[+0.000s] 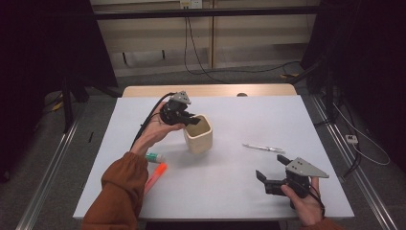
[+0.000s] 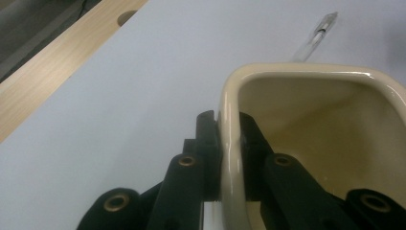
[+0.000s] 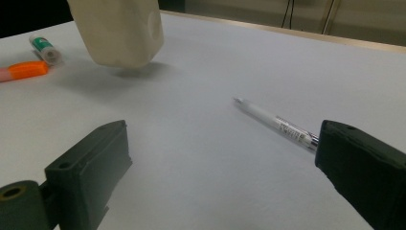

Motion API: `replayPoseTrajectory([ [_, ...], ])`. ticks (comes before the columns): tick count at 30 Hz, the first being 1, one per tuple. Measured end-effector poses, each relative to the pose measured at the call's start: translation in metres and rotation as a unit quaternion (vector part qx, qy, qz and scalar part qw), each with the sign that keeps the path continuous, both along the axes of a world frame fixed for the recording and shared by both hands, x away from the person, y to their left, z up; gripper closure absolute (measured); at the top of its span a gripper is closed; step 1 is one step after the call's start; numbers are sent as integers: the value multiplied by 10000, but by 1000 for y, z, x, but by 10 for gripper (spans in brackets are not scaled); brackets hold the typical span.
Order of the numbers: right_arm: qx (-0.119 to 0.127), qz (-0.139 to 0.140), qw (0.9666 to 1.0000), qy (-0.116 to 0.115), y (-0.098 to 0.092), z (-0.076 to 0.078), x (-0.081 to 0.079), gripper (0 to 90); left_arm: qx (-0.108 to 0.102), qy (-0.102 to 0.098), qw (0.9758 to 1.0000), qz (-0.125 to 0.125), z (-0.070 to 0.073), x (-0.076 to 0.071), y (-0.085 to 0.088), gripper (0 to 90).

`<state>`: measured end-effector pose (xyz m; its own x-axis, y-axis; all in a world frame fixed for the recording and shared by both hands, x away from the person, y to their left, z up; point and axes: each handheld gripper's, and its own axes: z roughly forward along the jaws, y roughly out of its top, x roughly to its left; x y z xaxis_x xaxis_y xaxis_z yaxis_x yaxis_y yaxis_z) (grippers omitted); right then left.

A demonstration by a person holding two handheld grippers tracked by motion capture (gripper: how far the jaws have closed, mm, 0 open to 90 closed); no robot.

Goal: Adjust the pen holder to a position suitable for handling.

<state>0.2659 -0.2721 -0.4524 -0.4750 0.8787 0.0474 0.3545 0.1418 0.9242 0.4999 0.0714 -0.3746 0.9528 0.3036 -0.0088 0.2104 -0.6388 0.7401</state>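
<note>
Near the table's [image 1: 230, 191] middle, the left gripper [image 1: 190, 118] clamped the cup's [image 1: 198, 136] wall, one jaw outside and one inside the rim, as the left gripper view made plain at the cup [image 2: 306, 143]. Its hand [image 1: 155, 129] reached in from the lower left, sleeve above two markers: an orange marker [image 1: 157, 175] and a green-capped one [image 1: 154, 156]. From the right gripper view, the cup [image 3: 119, 31] appeared to hang tilted just above the tabletop, over its shadow, though the contact point was hard to judge. Toward the near right corner, the right gripper [image 1: 272, 171] rested with jaws spread wide and nothing between them. A pen [image 1: 263, 148] lay flat between cup and right gripper, apart from both; it lay ahead of the open jaws in the right gripper view [image 3: 275, 122].
</note>
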Motion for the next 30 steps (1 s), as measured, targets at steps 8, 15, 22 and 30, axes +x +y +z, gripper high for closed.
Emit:
replayPoseTrajectory([
  [8,10,29,10000,2,0,0,-1,44,75,-15,9992,-397,-6,-4,-23,822],
  [15,13,32,10000,-1,0,0,-1,44,43,39,9979,-642,-10,-5,-39,822],
  [22,11,46,10000,-3,0,0,-1,44,114,87,9967,-801,-15,-7,-49,819],
  [30,7,56,10000,-5,1,0,-1,44,14,134,9978,-651,-20,-2,-50,817],
])
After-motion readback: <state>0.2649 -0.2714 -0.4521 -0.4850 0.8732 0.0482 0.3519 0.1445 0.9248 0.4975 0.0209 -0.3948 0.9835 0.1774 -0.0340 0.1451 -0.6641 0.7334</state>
